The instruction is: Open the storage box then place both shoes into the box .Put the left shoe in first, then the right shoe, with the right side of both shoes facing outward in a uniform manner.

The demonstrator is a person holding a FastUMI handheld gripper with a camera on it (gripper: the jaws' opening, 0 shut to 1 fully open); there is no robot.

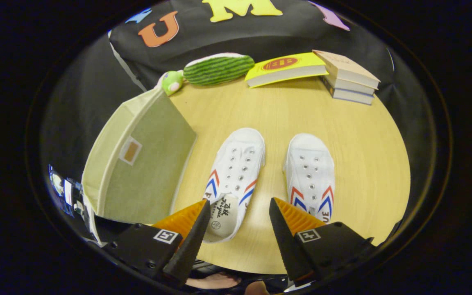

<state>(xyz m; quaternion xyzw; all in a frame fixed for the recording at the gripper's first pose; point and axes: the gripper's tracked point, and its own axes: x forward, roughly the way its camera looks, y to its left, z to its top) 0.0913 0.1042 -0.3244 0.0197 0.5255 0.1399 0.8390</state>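
Closest to me are the two fingers of my gripper, spread well apart and clamped on nothing, hovering above a round wooden table. I take the left shoe as my landmark: a white slip-on with red and blue chevrons, lying flat with its toe pointing away from me and its heel toward me, so its long axis runs roughly in line with the fingers. Its heel opening sits just ahead of the left finger and partly behind it, between the two fingers but closer to the left one. To the right of that shoe, apart from it and nearly parallel, lies the right shoe, its heel tucked behind the right finger. To the left of the left shoe, just beside it, stands the storage box, a pale green fabric box with a small label patch; it looks closed to me, and I cannot see any lid edge, flap or handle clearly enough to say how it opens. Its near corner is cut off by my left finger. As I judge it, the box is the first thing to deal with, so the coming move swings left from the shoe. Beyond the left shoe, at the far side of the table, lie a green striped plush toy, a yellow book and a stack of books. A bit of a hand shows beneath the gripper, too cut off to make out.
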